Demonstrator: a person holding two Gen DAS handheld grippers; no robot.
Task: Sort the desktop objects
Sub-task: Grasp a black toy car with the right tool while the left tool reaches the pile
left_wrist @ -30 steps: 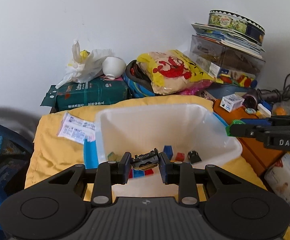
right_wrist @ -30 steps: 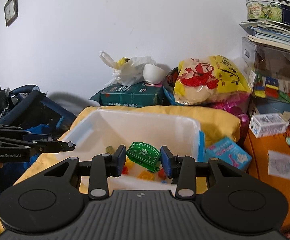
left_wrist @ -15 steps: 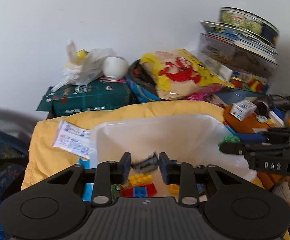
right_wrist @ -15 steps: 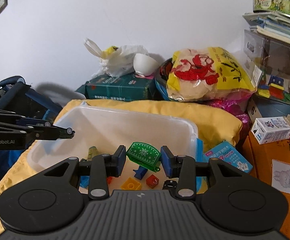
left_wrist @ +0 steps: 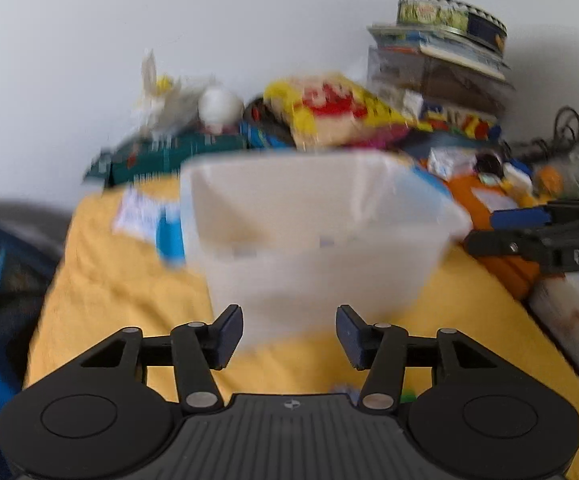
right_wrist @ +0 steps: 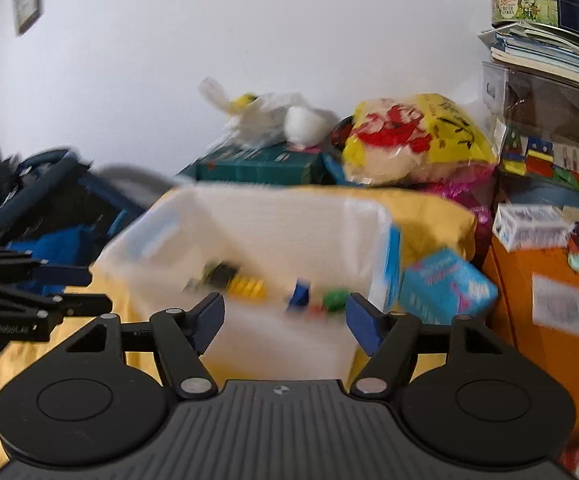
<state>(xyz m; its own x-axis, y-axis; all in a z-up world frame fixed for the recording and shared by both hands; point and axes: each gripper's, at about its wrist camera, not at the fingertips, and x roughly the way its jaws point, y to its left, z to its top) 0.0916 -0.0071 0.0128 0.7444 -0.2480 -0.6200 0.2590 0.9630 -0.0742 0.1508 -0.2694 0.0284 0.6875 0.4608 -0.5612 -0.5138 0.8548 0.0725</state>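
Since the frame a second back, both grippers have let go: the dark clip-like piece that sat between the left jaws and the green toy that sat between the right jaws are gone from them, and both cameras have dropped lower against the near wall of the white bin (right_wrist: 289, 240).

The left gripper (left_wrist: 289, 332) has its jaws opening, already fairly wide, with nothing between them; only the blurred front of the bin and the yellow cloth (left_wrist: 121, 280) show through the gap. The right gripper (right_wrist: 285, 320) is likewise opening, its blue pads apart and empty.

In the right wrist view the bin's floor holds the sorted pieces: a dark and yellow cluster (right_wrist: 233, 276) at about 11 o'clock from the right fingertips, a blue block (right_wrist: 299, 294) near 12, and a green piece (right_wrist: 335, 299) at about 1 o'clock, which may be the toy just dropped, though blur keeps me from being sure. The left view is too smeared to show the contents.

I judge the step in hand to be the release into the bin, now finishing. The next move calls for both hands to draw back from the bin and go for more loose items; candidates lie on the orange surface (right_wrist: 529, 320) at 3 o'clock, such as the small white box (right_wrist: 529, 226). Picking calls for open jaws centred on one piece.
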